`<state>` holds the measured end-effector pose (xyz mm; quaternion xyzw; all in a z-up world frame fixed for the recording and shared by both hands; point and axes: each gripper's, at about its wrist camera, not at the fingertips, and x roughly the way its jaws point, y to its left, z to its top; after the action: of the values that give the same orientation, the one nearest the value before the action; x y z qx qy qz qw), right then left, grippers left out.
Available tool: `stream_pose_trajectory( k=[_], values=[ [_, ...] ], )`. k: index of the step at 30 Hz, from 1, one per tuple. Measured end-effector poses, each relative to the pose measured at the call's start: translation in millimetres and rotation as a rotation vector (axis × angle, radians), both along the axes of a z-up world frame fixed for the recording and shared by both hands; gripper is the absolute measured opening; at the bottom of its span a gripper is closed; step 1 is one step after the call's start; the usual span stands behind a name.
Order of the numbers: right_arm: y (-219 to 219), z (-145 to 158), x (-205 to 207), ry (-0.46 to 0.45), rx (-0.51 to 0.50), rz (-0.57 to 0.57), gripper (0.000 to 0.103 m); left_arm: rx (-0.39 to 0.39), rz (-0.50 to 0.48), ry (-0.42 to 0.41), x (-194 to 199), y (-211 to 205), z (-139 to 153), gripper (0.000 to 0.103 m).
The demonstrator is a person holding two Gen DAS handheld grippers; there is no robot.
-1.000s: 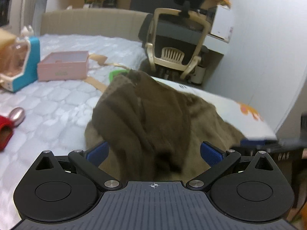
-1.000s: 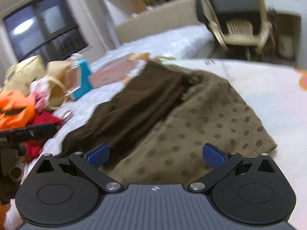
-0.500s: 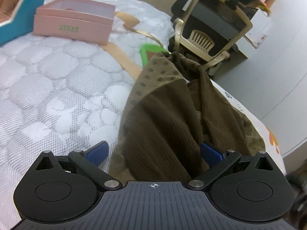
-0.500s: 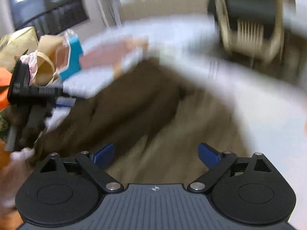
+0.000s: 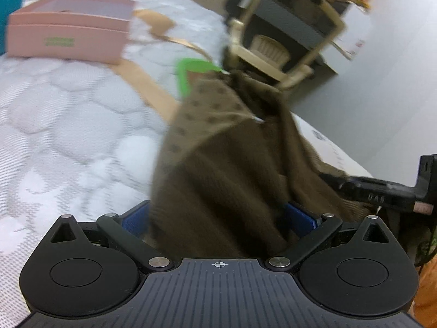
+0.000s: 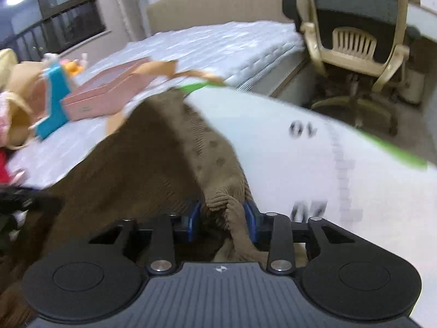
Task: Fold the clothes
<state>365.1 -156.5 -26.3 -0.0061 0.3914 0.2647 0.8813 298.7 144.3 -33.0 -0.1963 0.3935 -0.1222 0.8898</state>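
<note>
Between the right tongs [image 6: 222,222], clamped together, sits a ribbed fold of the brown sweater [image 6: 153,161]. The left tongs [image 5: 218,218] stand apart, sweater draped between them. It stretches toward 12 o'clock across the white mat [image 6: 314,147]; a pink box [image 5: 68,39] lies at 10 o'clock on the bed [image 5: 54,125].

The garment [image 6: 153,164] is matt olive-brown knit cloth, ribbed, with a dotted weave on its lighter side. The mattress [image 5: 62,125] has a white quilted fabric surface. The box [image 5: 68,38] looks like matt pink card. The right gripper [image 6: 222,220] is matt black plastic with blue pads.
</note>
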Motion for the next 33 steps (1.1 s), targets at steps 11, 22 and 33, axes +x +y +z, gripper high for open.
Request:
stream_pose_trajectory(
  k=[11,22,33],
  values=[
    [-74,32,-175,-0.13,-0.157,0.06,0.034,0.06,-0.184,-0.108,-114,-42,42,0.103],
    [29,46,-291,-0.292,-0.088,0.689,0.07,0.141,0.081,-0.148,-184,-23,71,0.103],
    [5,49,-243,-0.396,-0.081,0.326,0.011,0.331,-0.035,-0.246,-234,-67,93,0.103]
  ],
)
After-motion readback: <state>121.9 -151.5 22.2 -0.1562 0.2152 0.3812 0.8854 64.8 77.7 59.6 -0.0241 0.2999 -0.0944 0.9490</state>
